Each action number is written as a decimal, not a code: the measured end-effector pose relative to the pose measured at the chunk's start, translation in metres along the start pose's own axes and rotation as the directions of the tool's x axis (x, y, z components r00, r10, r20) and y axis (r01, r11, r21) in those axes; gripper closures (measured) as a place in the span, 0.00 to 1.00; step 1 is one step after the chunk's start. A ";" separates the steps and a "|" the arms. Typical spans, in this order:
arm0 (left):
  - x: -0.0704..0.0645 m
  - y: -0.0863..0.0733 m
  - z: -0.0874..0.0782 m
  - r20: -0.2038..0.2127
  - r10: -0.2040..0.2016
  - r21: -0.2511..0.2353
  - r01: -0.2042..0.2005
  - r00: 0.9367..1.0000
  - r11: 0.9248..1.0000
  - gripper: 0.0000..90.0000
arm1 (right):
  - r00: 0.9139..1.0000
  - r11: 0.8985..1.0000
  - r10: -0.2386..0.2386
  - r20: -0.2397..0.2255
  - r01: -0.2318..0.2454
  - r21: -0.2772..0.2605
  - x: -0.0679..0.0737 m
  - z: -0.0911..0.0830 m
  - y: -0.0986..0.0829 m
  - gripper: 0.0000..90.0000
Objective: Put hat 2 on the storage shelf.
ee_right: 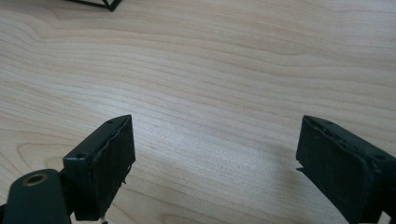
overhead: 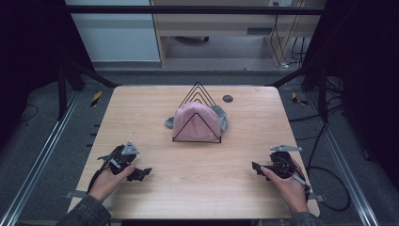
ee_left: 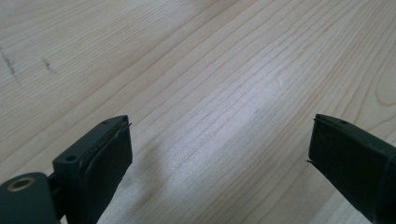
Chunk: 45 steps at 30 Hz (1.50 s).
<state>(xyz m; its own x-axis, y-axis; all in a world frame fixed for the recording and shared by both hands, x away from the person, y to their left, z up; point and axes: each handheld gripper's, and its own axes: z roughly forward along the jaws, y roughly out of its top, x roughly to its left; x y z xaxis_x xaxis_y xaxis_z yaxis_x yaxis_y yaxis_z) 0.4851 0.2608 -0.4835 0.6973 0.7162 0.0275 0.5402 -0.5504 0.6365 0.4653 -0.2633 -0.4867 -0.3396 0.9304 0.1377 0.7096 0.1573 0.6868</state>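
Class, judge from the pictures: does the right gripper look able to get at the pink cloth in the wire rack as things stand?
Probably yes. The right gripper is open, and bare table lies between it and the pink cloth. The wire rack may hinder the grip.

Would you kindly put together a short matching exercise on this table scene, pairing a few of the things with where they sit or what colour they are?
Things:
1. pink cloth
2. grey cloth
3. black wire rack
4. left gripper

Descriptions:
A. open, low over the near left part of the wooden table
B. draped among the triangular wires, mid-table
C. a row of upright triangles
D. peeking out behind and beside the pink one

Right pairs: 1-B, 2-D, 3-C, 4-A
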 end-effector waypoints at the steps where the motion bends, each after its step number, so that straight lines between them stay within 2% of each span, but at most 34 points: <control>1: 0.001 -0.001 0.001 -0.002 -0.003 -0.002 0.003 1.000 1.000 0.06 | 1.000 1.000 0.002 -0.001 -0.002 0.002 0.000 0.001 -0.001 0.13; 13: 0.005 -0.009 0.010 0.002 -0.024 0.024 0.024 1.000 0.999 0.05 | 1.000 1.000 0.019 -0.005 -0.019 0.021 -0.003 0.008 -0.009 0.12; 20: 0.003 -0.013 0.011 -0.001 -0.018 -0.001 0.018 1.000 1.000 0.01 | 1.000 1.000 0.003 -0.003 -0.003 0.005 -0.002 0.009 -0.012 0.09; 30: 0.003 -0.018 0.012 -0.003 -0.012 -0.045 0.012 1.000 0.999 0.00 | 1.000 1.000 0.003 -0.001 -0.003 -0.013 0.000 0.009 -0.014 0.07; 37: 0.003 -0.020 0.012 -0.006 -0.012 -0.055 0.012 1.000 0.998 0.00 | 1.000 0.999 -0.011 -0.002 0.011 -0.038 0.004 0.011 -0.018 0.05; 39: 0.003 -0.020 0.012 -0.006 -0.012 -0.055 0.012 1.000 0.998 0.00 | 1.000 0.999 -0.018 -0.001 0.018 -0.045 0.005 0.012 -0.018 0.04; 41: 0.003 -0.020 0.012 -0.006 -0.012 -0.054 0.011 1.000 0.998 0.00 | 0.998 0.997 -0.057 0.018 0.058 -0.053 0.009 0.014 -0.020 0.04; 43: 0.003 -0.020 0.012 -0.006 -0.011 -0.055 0.011 1.000 0.998 0.00 | 0.998 0.997 -0.062 0.021 0.063 -0.052 0.010 0.015 -0.021 0.04; 45: 0.002 -0.020 0.013 -0.006 -0.015 -0.059 0.014 1.000 0.998 0.00 | 0.991 0.991 -0.126 0.050 0.128 -0.049 0.013 0.017 -0.022 0.03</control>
<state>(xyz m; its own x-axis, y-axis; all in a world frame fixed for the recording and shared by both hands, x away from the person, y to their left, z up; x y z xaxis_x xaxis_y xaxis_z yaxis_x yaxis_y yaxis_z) 0.4820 0.2679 -0.5055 0.6867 0.7266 0.0225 0.5215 -0.5141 0.6810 0.4558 -0.2494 -0.5124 -0.3949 0.9186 0.0148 0.6292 0.2587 0.7329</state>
